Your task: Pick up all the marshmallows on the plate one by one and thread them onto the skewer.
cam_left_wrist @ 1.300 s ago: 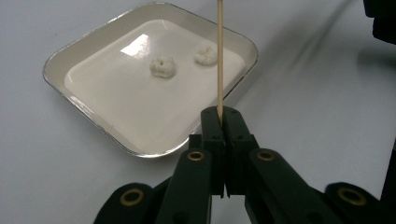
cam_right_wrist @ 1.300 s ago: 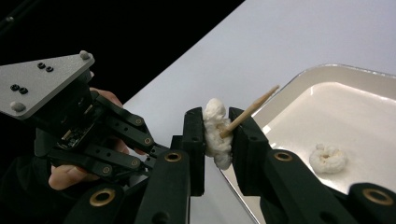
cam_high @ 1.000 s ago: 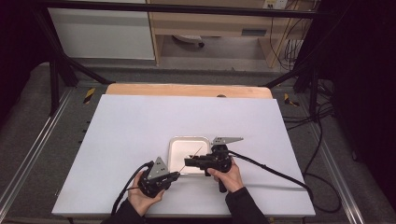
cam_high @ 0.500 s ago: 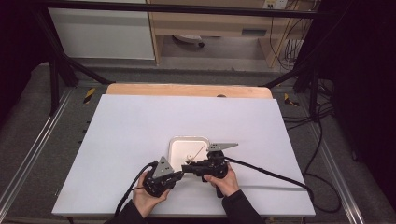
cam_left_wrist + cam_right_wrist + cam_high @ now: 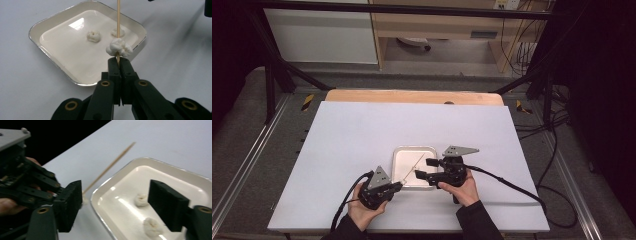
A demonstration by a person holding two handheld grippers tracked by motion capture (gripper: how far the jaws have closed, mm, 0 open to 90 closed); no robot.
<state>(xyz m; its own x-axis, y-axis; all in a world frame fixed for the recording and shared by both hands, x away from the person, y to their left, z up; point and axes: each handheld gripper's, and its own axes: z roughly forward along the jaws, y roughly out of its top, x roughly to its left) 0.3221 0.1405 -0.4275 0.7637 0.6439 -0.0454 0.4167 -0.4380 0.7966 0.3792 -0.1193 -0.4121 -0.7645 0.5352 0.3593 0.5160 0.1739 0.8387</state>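
The left tool clamped a thin wooden skewer just behind a soft white marshmallow; the right tool, jaws just spread and empty, should pinch the two marshmallows lying in the tray gently.

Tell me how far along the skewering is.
Done: one white puffy piece sits threaded on the wooden skewer, just above the left gripper, which is shut on the skewer's end. In hand: the right gripper has just opened its jaws, nothing between them, beside the skewer and over the tray. Left: two pieces lie loose in the tray, apparently to be threaded next.
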